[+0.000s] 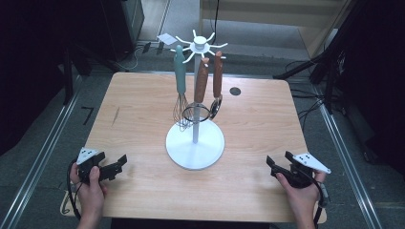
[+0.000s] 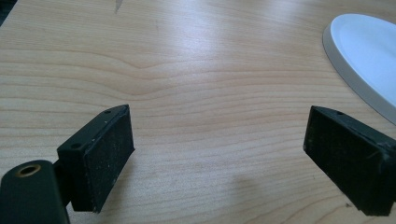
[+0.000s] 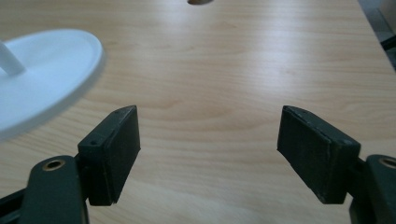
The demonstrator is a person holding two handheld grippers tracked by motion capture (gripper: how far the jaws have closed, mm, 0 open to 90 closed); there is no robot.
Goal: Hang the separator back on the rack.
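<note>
A white stand [image 1: 195,143] sits at the centre of the table [image 1: 143,105]: round base, upright pole, spoked top with hooks. Three utensils hang from the hooks. A whisk [image 1: 180,90] with a teal handle hangs on the stand's left side. Two utensils with brown handles [image 1: 201,81] [image 1: 218,76] hang next to it, right of the pole; their metal heads overlap near the pole and their type is hard to make out.

The left gripper [image 1: 112,167] rests at the table's near edge, well left of the stand base. Its jaws are spread wide with nothing between them. In the left gripper view the base rim is cut off at the right edge.

The right gripper [image 1: 279,164] rests at the near edge, well right of the base. Its jaws are likewise spread wide and hold nothing. A dark round spot [image 1: 235,90] lies on the table behind and right of the stand.
</note>
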